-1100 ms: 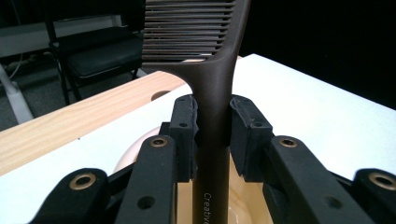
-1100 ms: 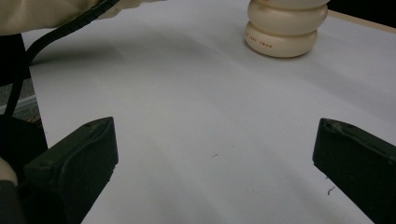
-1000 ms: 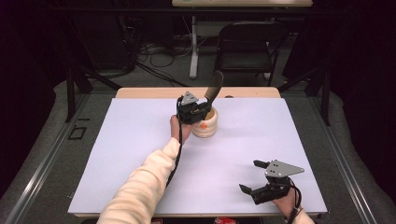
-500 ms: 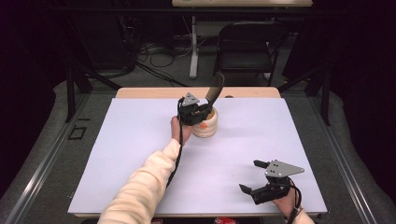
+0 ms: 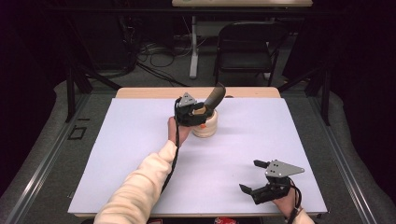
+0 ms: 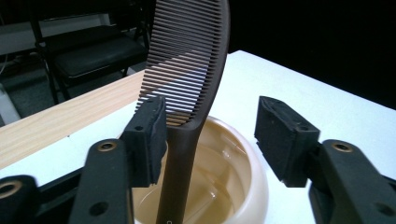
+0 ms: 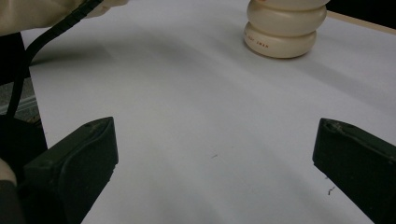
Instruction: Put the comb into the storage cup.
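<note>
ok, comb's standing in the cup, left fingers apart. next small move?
Probably lift the left gripper straight up and back. Its fingers have just been opening; the comb stands between them, leaning on the cream cup's rim, one pad close beside its handle. Pulling away sideways might tip it.

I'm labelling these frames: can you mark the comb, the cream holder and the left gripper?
comb (image 6: 187, 60): left gripper view, on its teeth.
cream holder (image 7: 285, 28): right gripper view, on its ribbed side.
left gripper (image 6: 210, 135): left gripper view, midway between its pads.
</note>
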`<move>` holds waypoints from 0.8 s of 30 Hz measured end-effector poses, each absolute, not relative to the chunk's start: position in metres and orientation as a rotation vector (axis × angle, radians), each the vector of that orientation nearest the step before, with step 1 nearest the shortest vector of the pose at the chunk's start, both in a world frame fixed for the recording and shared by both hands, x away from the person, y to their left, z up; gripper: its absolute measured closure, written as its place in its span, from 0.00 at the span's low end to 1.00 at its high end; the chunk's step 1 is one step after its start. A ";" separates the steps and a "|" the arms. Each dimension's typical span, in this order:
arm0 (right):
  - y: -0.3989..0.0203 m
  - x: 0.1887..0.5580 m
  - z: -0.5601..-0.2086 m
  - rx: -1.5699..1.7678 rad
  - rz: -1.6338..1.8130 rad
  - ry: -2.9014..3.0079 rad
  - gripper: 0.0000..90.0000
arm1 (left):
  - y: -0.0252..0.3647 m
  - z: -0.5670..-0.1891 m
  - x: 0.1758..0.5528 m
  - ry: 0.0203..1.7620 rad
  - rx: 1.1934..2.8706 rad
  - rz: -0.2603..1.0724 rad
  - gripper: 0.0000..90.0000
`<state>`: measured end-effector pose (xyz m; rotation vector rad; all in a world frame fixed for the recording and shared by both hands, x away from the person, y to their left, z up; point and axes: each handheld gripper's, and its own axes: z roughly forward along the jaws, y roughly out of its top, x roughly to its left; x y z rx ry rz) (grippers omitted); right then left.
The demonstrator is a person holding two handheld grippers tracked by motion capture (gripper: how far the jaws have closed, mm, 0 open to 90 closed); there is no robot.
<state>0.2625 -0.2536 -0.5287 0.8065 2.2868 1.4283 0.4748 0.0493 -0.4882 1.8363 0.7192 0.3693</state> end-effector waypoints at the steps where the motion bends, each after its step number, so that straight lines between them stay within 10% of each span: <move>1: -0.253 0.262 -0.529 0.807 1.428 2.287 0.00 | 0.051 -0.486 0.474 0.720 1.837 0.371 0.44; 24: -0.254 0.263 -0.529 0.811 1.431 2.285 0.00 | 0.068 -0.464 0.464 0.728 1.940 0.382 0.07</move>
